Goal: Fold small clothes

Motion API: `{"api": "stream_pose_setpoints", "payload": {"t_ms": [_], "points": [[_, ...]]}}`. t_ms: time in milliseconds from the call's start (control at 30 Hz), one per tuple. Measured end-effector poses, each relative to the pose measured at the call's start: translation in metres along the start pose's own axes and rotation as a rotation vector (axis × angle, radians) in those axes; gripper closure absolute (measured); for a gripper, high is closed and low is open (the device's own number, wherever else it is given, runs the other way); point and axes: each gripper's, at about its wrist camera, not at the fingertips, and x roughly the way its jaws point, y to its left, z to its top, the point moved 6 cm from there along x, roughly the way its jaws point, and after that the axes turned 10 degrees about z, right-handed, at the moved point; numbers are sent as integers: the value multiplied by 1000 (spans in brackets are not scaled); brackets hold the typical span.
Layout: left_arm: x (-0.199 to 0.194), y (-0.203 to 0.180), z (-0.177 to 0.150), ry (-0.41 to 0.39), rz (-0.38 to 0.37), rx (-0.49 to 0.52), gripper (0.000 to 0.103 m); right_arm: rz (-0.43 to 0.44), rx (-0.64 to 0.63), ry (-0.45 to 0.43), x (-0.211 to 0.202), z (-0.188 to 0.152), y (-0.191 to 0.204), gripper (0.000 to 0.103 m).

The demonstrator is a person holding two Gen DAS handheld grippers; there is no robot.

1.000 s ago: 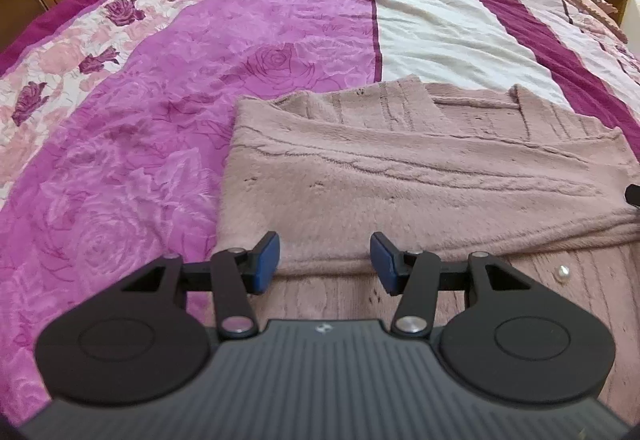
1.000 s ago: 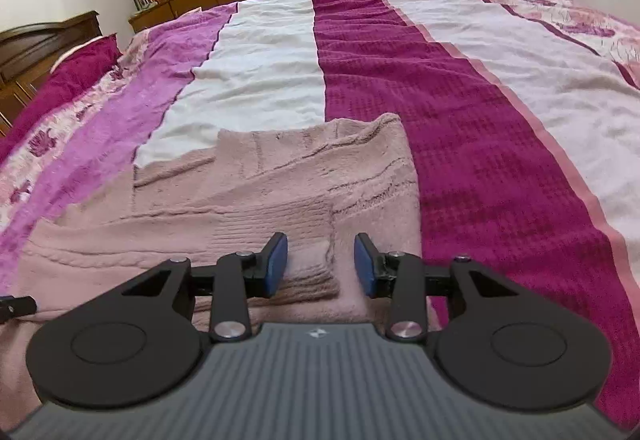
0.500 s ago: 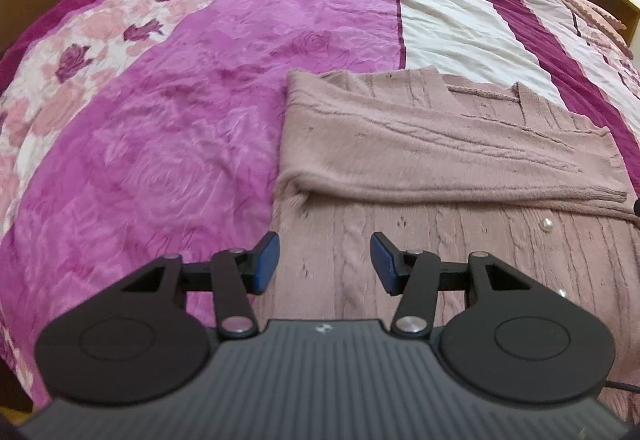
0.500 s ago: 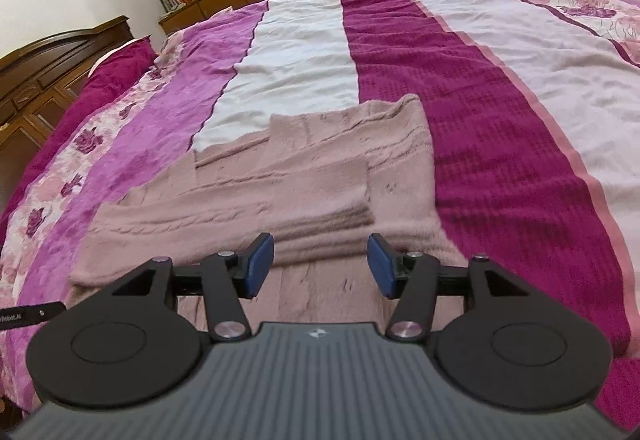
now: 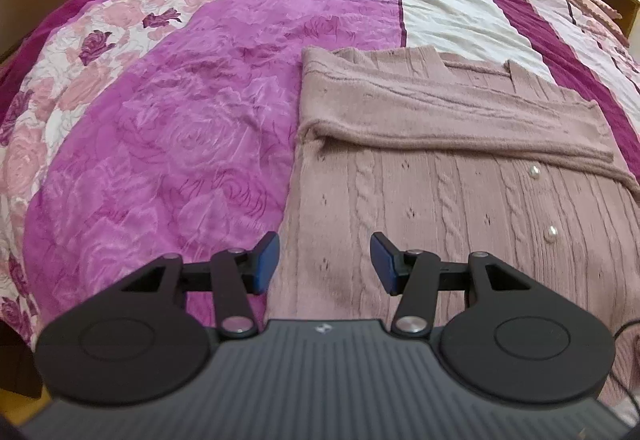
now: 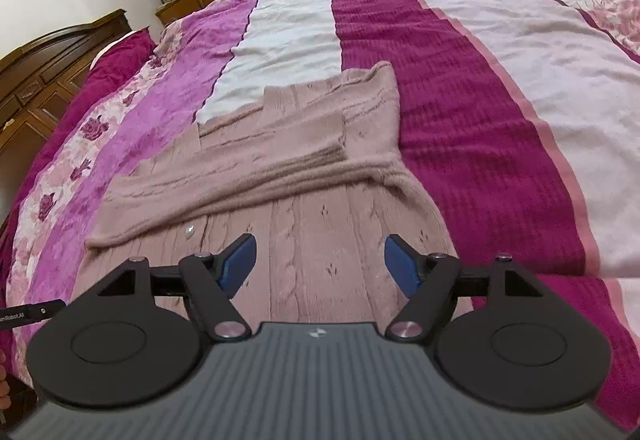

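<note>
Left wrist view: the pink cable-knit cardigan (image 5: pixel 460 199) lies flat on the bed (image 5: pixel 180 119), its far part covered by both sleeves (image 5: pixel 440 115) folded across the body in a band running left to right. Two pearl buttons (image 5: pixel 534 171) show on the right of the knit front (a second sits nearer, below the first). The left hand-held gripper (image 5: pixel 324 264) hovers over the cardigan's near left edge, jaws spread with nothing between them; its left pad hangs over the purple rose-patterned bedspread just beside the knit.

From the right wrist view, the cardigan (image 6: pixel 320 240) fills the near middle, the folded sleeves (image 6: pixel 256 167) lying across it farther off. The right hand-held gripper (image 6: pixel 320 264) is above the near knit front, its jaws opening, and nothing is pinched between them. To the right runs a dark magenta stripe (image 6: pixel 460 119) of the bedspread; a wooden headboard (image 6: pixel 48 79) stands far left.
</note>
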Motion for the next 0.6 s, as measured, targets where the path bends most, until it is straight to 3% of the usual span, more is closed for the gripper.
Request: {"api": "stream_pose_setpoints", "payload": {"t_ms": [233,600], "points": [[-12,11,-18,16,16,-5,51,24,-1,71,-23,-13,-8,26],[-8,27,-32,69,11,-38,51,-14,74,148,-57,-25,-46,26]]}}
